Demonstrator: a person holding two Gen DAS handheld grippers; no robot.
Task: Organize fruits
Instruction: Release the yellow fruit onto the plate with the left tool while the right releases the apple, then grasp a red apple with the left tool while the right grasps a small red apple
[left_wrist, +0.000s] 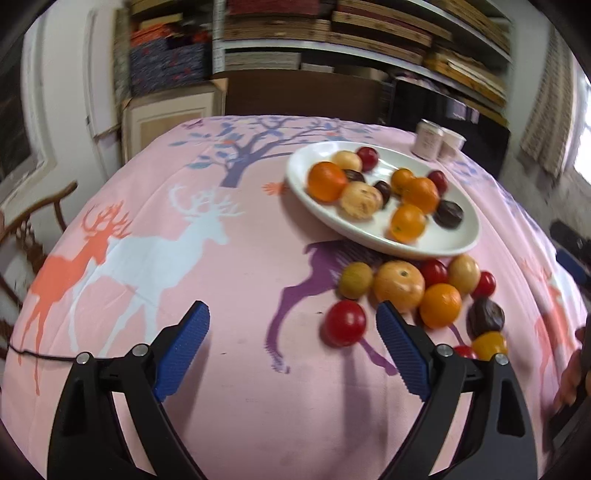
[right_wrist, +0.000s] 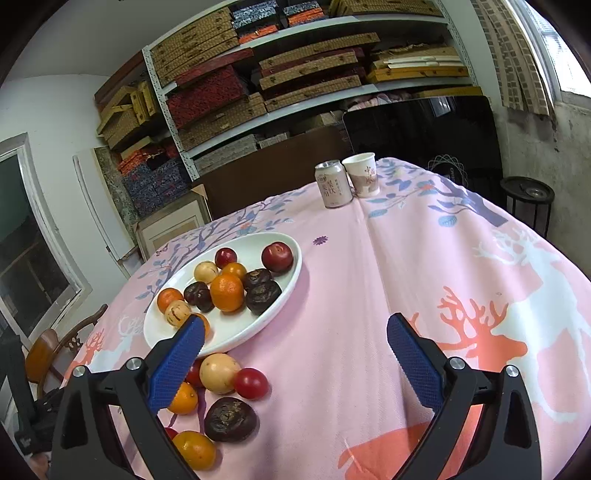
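Observation:
A white oval plate (left_wrist: 448, 245) (right_wrist: 258, 326) on the pink deer-print cloth holds several oranges, red, pale yellow and dark brown fruits. More fruit lies loose on the cloth in front of the plate: a red one (left_wrist: 345, 323) (right_wrist: 251, 383), a large pale one (left_wrist: 399, 285) (right_wrist: 219, 373), oranges (left_wrist: 440, 305) (right_wrist: 183, 398) and a dark brown one (left_wrist: 485, 314) (right_wrist: 229, 419). My left gripper (left_wrist: 291, 308) is open over bare cloth, its right finger just beside the loose pile. My right gripper (right_wrist: 295, 321) is open wide with nothing between its fingers, and its left finger covers the plate's near rim.
A drink can (right_wrist: 333, 183) and a paper cup (right_wrist: 362, 174) stand together at the table's far side. Shelves stacked with boxes fill the back wall. A wooden chair (left_wrist: 37, 221) is at the left of the table and a black stool (right_wrist: 528, 195) at the right.

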